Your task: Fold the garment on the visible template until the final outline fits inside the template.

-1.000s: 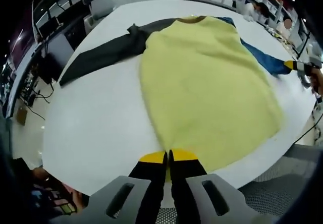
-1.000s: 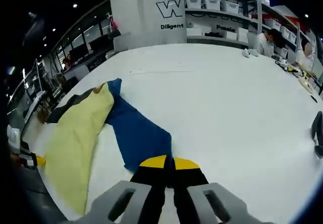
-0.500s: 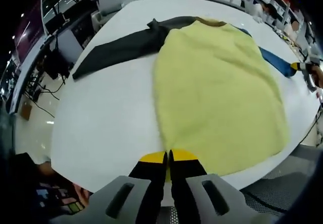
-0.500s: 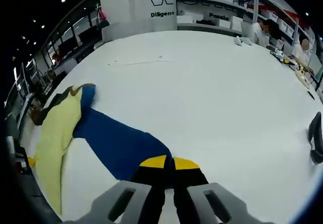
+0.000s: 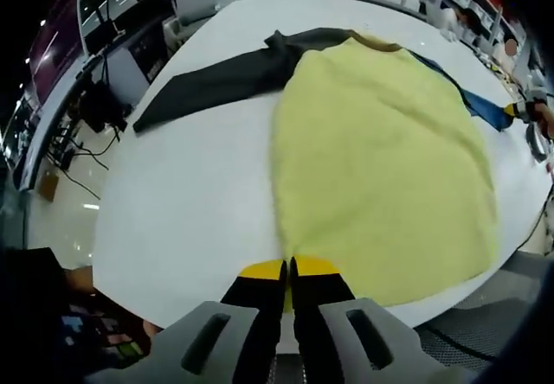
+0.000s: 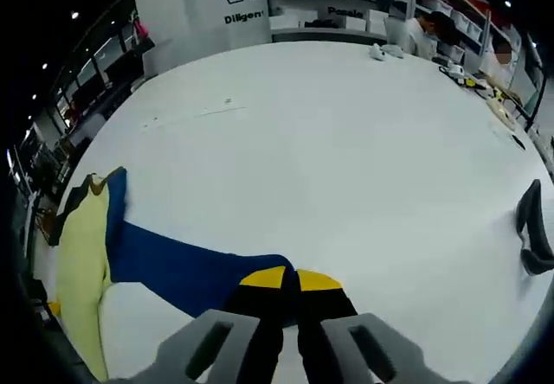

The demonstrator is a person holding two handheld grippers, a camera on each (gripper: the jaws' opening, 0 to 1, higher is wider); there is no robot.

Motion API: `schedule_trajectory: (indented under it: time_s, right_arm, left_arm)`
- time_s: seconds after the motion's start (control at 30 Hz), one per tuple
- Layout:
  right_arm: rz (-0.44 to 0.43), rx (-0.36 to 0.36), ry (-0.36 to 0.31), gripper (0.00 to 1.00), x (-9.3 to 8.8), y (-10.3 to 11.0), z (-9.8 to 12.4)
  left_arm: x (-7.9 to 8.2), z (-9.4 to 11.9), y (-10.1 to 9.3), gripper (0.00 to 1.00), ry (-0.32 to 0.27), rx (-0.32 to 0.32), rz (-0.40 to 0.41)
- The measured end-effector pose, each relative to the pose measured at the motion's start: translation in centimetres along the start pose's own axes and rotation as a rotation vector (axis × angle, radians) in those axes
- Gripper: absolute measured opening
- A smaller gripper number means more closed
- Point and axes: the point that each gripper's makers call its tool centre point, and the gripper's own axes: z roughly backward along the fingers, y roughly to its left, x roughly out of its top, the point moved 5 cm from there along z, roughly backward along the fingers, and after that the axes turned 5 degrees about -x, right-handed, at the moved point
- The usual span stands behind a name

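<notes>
The left gripper was pinched shut on the yellow hem of the garment at the near edge of the white table, its two yellow-tipped jaws pressed together with cloth between them. The right gripper was likewise closed, clamped on the end of the blue sleeve; in the left gripper view it showed small at the table's right edge, at the tip of that sleeve, with a hand behind it.

The table was the largest thing in both views, a broad white worktop with rounded corners, bare across most of its far half. The garment lay spread flat on it, its yellow body running from the near edge up to the collar toward the far side. The dark grey sleeve stretched out straight from the shoulder toward the left edge of the table. The blue sleeve reached out the opposite way, drawn out straight and lying along the worktop.

In the right gripper view the yellow body showed as a narrow strip by the table's left edge, and a dark curved object sat near the right edge. Shelving with white bins stood beyond the far edge.
</notes>
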Motion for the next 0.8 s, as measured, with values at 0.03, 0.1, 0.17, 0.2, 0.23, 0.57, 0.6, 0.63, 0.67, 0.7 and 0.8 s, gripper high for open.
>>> schedule_trajectory:
  time_s: [0.03, 0.1, 0.17, 0.2, 0.23, 0.57, 0.6, 0.63, 0.67, 0.7, 0.8]
  right_arm:
    - [0.003, -0.004, -0.001, 0.0, 0.0, -0.1, -0.1]
    - [0.005, -0.016, 0.001, 0.0, -0.1, -0.4, -0.1]
    - [0.001, -0.04, -0.005, 0.0, 0.0, -1.1, -0.1]
    - [0.003, -0.051, -0.01, 0.0, 0.1, -1.4, -0.1]
    - [0.01, -0.059, -0.02, 0.0, 0.2, -1.7, 0.0]
    - [0.076, -0.061, -0.078, 0.19, 0.5, -1.1, 1.0]
    - [0.076, -0.058, -0.085, 0.24, 0.4, -0.8, 1.3]
    - [0.089, -0.042, -0.103, 0.26, 0.2, -0.1, 1.8]
    - [0.09, -0.031, -0.12, 0.26, 0.1, 0.4, 2.1]
    - [0.107, 0.008, -0.13, 0.26, -0.3, 1.6, 2.5]
    - [0.125, 0.108, -0.148, 0.29, -1.4, 4.5, 3.5]
  left_arm:
    - [0.0, 0.0, 0.0, 0.08, 0.001, 0.001, 0.001]
    - [-0.1, 0.1, 0.1, 0.08, 0.001, 0.001, 0.005]
    - [-0.1, 0.1, 0.3, 0.08, -0.004, 0.009, 0.005]
    - [-0.1, 0.2, 0.4, 0.08, -0.005, 0.017, 0.003]
    - [-0.1, 0.3, 0.6, 0.08, -0.005, 0.021, 0.0]
    - [-0.1, 0.4, 0.5, 0.09, -0.015, -0.001, 0.017]
    - [0.0, 0.4, 0.5, 0.09, -0.022, -0.003, 0.014]
    - [0.1, 0.5, 0.5, 0.09, -0.034, -0.005, 0.009]
    - [0.1, 0.6, 0.5, 0.1, -0.039, -0.004, 0.008]
    - [0.2, 0.7, 0.4, 0.11, -0.051, -0.005, -0.003]
    - [0.7, 1.1, 0.1, 0.24, -0.088, -0.006, -0.018]
